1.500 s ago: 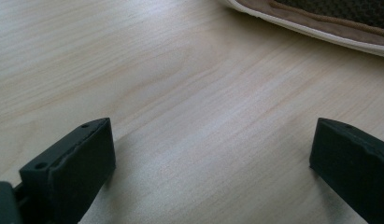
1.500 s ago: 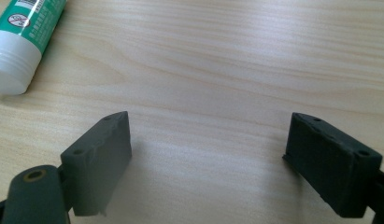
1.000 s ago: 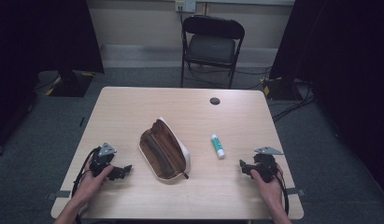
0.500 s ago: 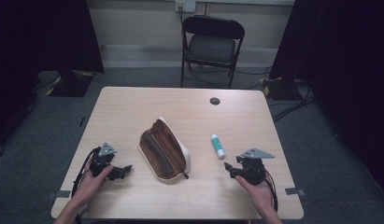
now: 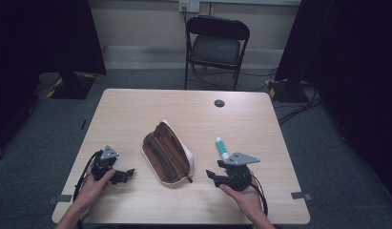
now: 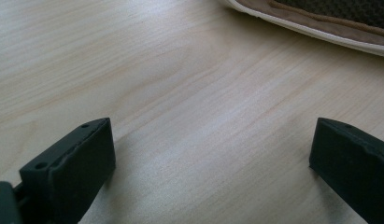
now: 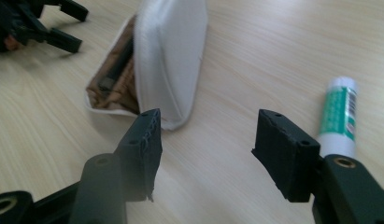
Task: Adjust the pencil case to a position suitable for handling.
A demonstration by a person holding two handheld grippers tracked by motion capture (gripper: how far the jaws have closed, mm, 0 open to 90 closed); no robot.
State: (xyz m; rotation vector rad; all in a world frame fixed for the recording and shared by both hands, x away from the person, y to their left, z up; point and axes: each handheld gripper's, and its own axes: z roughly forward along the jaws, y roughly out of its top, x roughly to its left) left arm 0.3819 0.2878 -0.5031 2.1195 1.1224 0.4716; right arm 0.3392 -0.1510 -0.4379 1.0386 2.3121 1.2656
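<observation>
The right gripper [image 5: 213, 174] has just narrowed its jaws – they stay apart, nothing between; approach the pouch [image 5: 166, 156] slowly, avoiding the glue stick [image 5: 221, 147]

Tables: one, light wood [image 5: 136, 109]; it bears everything else counted on it
Pencil cases: one, brown with a white edge [image 5: 166, 156], lying open near the table's middle
Glue sticks: one, white and green [image 5: 221, 148], lying just right of the case
Grommet holes: one, dark and round [image 5: 219, 103], in the tabletop's far side
Grippers: two; the left gripper [image 5: 126, 174] and the right gripper [image 5: 212, 175], each with two black jaws standing apart and nothing between them
Hands: two; one behind each gripper
Folding chairs: one, black [image 5: 215, 45], beyond the table
</observation>
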